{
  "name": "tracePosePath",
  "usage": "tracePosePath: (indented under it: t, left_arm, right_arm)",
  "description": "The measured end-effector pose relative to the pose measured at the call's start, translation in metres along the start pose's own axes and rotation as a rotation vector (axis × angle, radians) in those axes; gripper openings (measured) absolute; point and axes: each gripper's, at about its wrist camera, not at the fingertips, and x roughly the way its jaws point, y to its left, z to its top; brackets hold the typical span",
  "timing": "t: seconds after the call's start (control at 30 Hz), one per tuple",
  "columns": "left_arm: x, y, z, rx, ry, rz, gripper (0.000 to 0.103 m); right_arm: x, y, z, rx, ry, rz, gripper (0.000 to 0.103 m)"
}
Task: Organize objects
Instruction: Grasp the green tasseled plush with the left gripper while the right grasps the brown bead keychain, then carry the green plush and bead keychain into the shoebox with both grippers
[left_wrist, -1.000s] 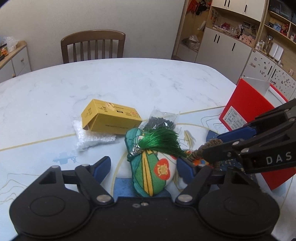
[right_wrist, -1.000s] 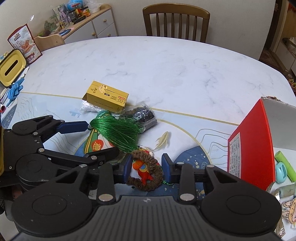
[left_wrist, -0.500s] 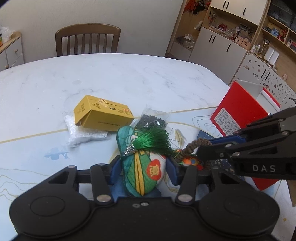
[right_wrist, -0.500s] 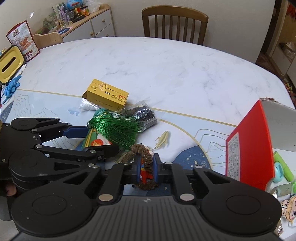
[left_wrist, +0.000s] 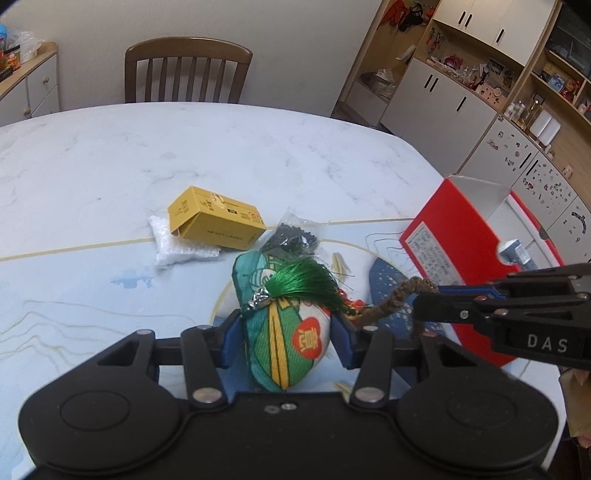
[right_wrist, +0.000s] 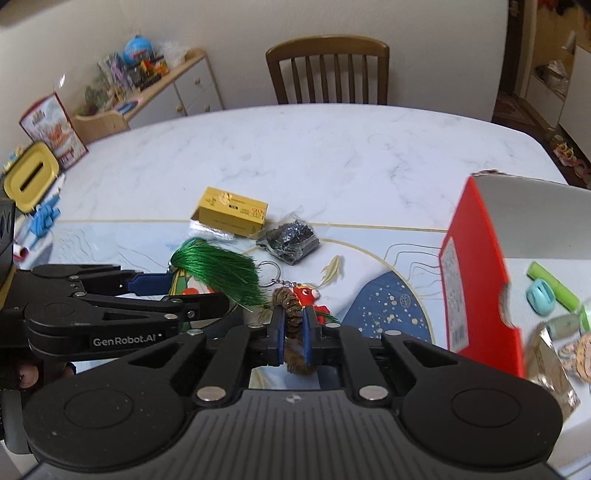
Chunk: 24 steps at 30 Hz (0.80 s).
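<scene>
Two grippers busy: left gripper (left_wrist: 284, 332) clamped on green-tasselled fabric pouch (left_wrist: 284, 339); right gripper (right_wrist: 293, 328) pinching brown braided keychain (right_wrist: 290, 306); yellow box (left_wrist: 216, 223) on desk (left_wrist: 258, 155).

Box (left_wrist: 218, 223) behind pouch (left_wrist: 284, 332); bead bag (left_wrist: 295, 238) between, perhaps touching both.

red box (right_wrist: 476, 258) cut off at right edge, yellow box (left_wrist: 216, 223) print too small, pouch (left_wrist: 284, 332) base hidden behind left tool (left_wrist: 286, 338)

Soft even indoor light; fisheye-bent edges, right box blurred.
</scene>
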Motion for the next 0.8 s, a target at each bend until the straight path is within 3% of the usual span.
tracePosePath:
  t: [0.43, 0.8]
  left_arm:
    - [-0.057, -0.034, 0.004, 0.004, -0.026, -0.046, 0.048]
    - [-0.076, -0.097, 0.018, 0.085, -0.056, -0.091, 0.048]
  right_arm:
    - [-0.087, -0.025, -0.007, 0.096, -0.118, 0.026, 0.009]
    - [-0.135, -0.071, -0.013, 0.133, -0.168, -0.022, 0.009]
